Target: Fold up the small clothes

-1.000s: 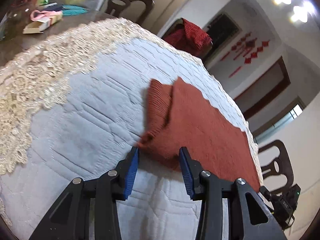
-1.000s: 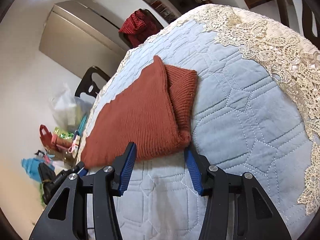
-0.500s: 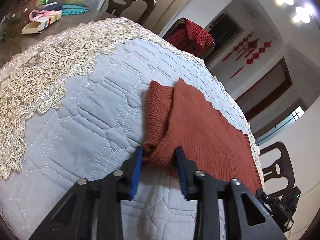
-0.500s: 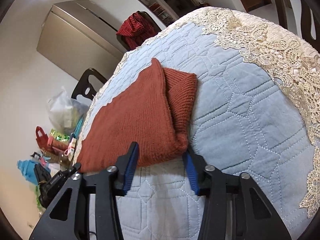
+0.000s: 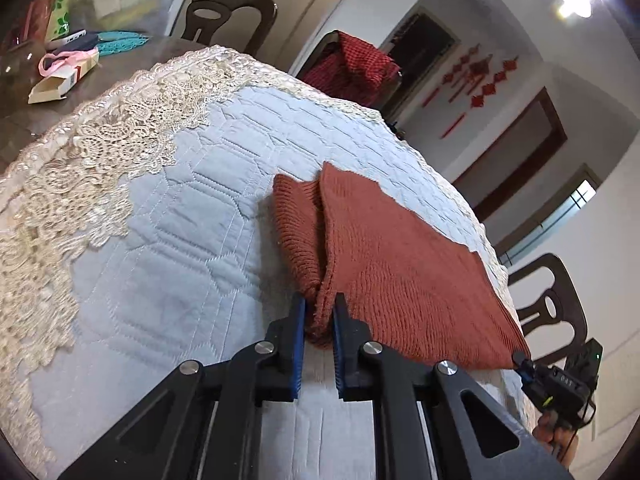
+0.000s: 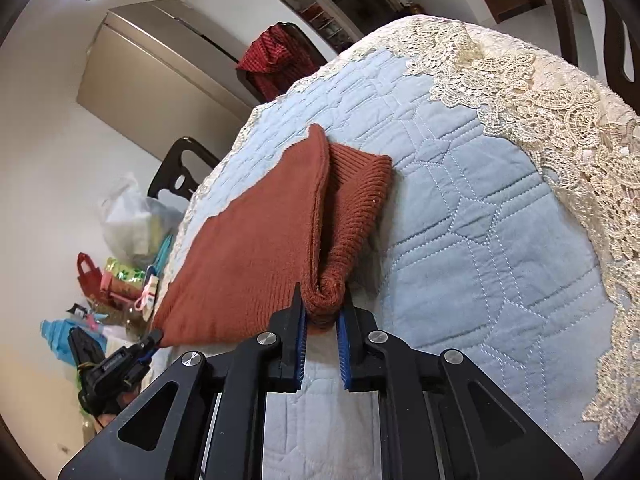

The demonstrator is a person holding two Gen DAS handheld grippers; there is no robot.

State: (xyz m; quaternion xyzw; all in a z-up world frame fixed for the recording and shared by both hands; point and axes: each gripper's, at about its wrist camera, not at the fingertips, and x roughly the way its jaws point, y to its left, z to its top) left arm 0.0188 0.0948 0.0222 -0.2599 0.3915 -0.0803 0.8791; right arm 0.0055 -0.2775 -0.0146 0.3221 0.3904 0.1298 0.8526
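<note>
Knit garment (image 5: 400, 264), rust-red, lay on the quilted worktop (image 5: 180, 248). Left wrist view: left gripper (image 5: 319, 312) was clamped narrow on the garment's near corner by the ribbed cuff; rest of the cloth ran ahead & to the right of it.

Right wrist view: right gripper (image 6: 322, 312) pinched the garment's (image 6: 256, 248) rolled near corner; cloth ran ahead & left. Next fold prob. carries both corners fwd.

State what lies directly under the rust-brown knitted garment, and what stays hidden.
The rust-brown knitted garment lies on a light blue quilted cover edged with cream lace. Whatever is beneath the quilt, and the quilt patch under the garment, is covered.
</note>
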